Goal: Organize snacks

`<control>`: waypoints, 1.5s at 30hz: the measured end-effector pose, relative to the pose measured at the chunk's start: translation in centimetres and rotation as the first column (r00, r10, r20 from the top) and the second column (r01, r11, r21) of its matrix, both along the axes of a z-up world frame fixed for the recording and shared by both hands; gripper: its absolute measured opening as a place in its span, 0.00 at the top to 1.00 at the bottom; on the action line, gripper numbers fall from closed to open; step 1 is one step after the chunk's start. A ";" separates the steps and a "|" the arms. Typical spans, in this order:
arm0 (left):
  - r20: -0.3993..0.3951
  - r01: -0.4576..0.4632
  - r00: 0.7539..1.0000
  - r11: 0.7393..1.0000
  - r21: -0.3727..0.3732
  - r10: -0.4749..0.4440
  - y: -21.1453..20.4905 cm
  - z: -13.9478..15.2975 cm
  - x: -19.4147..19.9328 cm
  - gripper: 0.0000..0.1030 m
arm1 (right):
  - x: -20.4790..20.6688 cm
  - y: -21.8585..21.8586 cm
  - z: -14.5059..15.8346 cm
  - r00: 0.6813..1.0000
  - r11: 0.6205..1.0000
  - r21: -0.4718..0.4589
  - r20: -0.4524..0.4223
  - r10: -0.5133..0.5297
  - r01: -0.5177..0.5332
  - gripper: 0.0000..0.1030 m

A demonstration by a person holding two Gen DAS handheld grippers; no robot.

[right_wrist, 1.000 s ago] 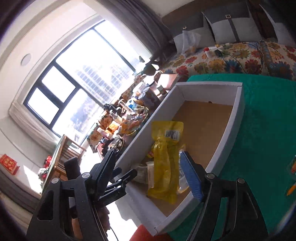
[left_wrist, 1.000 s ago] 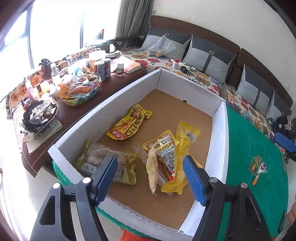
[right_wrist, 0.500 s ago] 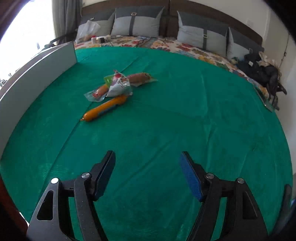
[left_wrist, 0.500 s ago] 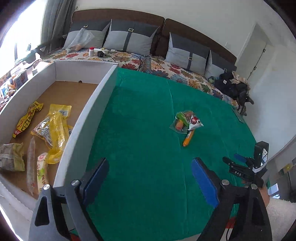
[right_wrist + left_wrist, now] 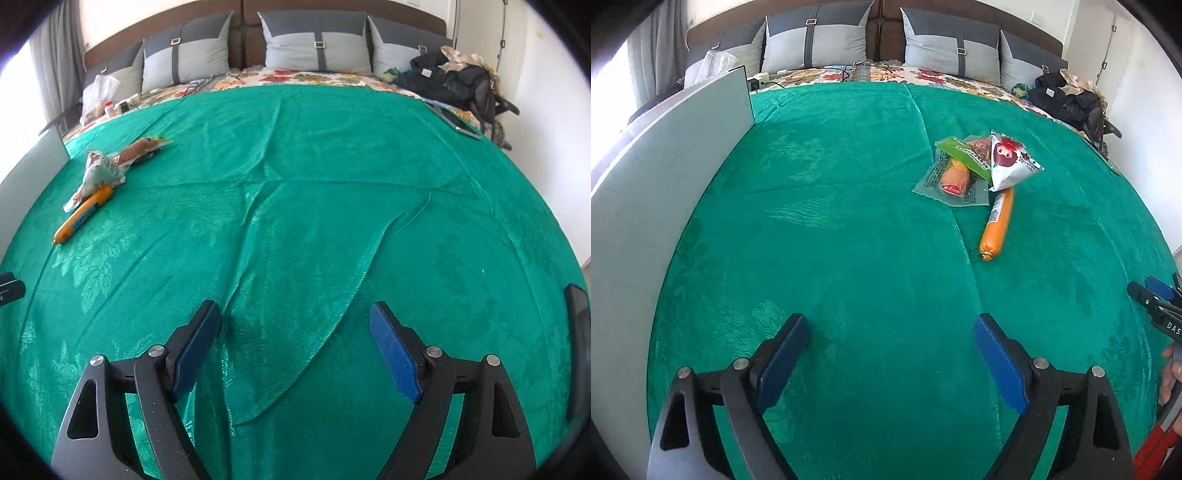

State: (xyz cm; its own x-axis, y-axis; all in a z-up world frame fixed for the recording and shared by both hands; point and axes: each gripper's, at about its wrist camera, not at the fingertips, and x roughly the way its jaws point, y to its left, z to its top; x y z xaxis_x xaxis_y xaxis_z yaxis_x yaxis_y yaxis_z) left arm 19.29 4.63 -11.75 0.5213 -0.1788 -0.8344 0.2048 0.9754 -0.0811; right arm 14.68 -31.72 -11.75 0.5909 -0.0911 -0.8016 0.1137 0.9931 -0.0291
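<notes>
Snacks lie in a small heap on the green patterned cloth [image 5: 849,229] that covers the surface, toward the far right in the left wrist view and at the far left in the right wrist view. The heap holds a clear vacuum pack with a green label and a reddish sausage inside [image 5: 955,177], a white triangular pouch printed with a red cartoon face [image 5: 1010,160] resting partly on that pack, and a long orange sausage stick in a printed wrapper [image 5: 996,226] whose far end touches the pouch. In the right wrist view the same orange stick [image 5: 82,214] points toward the near left, with the white pouch [image 5: 101,171] just beyond it and a brown sausage pack [image 5: 142,147] farther still.

At the left stands the tall white wall of a cardboard box [image 5: 665,177], well apart from the heap. The left claw [image 5: 890,334] hangs over bare cloth near the camera, its blue pads spread wide and gripping nothing. The right claw [image 5: 295,323] is likewise spread wide and empty, above a long fold in the cloth. Grey cushions [image 5: 317,48] line the far sofa.
</notes>
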 end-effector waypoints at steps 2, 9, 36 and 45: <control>0.009 0.000 1.000 1.000 0.023 0.000 -0.1 -0.3 0.6 0.13 | -0.1 -0.1 -0.1 1.000 1.000 -0.001 -0.001 -0.004 0.004 0.15; 0.050 0.021 0.998 0.997 0.072 -0.025 -0.7 -1.2 0.4 0.01 | -0.2 -0.2 -0.1 1.000 1.000 -0.001 0.000 -0.005 0.005 0.15; -0.066 0.315 0.949 0.945 0.089 -0.310 -10.9 -0.1 14.0 0.20 | -0.3 -0.3 -0.1 1.000 1.000 -0.001 0.001 -0.005 0.005 0.14; -0.069 0.221 0.973 0.975 0.005 -0.220 -7.6 0.6 11.7 0.56 | -0.3 -0.2 -0.1 1.000 1.000 0.000 0.002 -0.005 0.005 0.14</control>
State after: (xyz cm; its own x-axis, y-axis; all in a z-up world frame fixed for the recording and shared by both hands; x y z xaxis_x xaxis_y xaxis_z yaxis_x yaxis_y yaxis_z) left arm 31.02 -2.95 -11.16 0.4128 -0.2721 -0.8692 0.4096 0.9079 -0.0897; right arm 14.40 -31.96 -11.90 0.5919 -0.0948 -0.8004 0.1191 0.9924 -0.0294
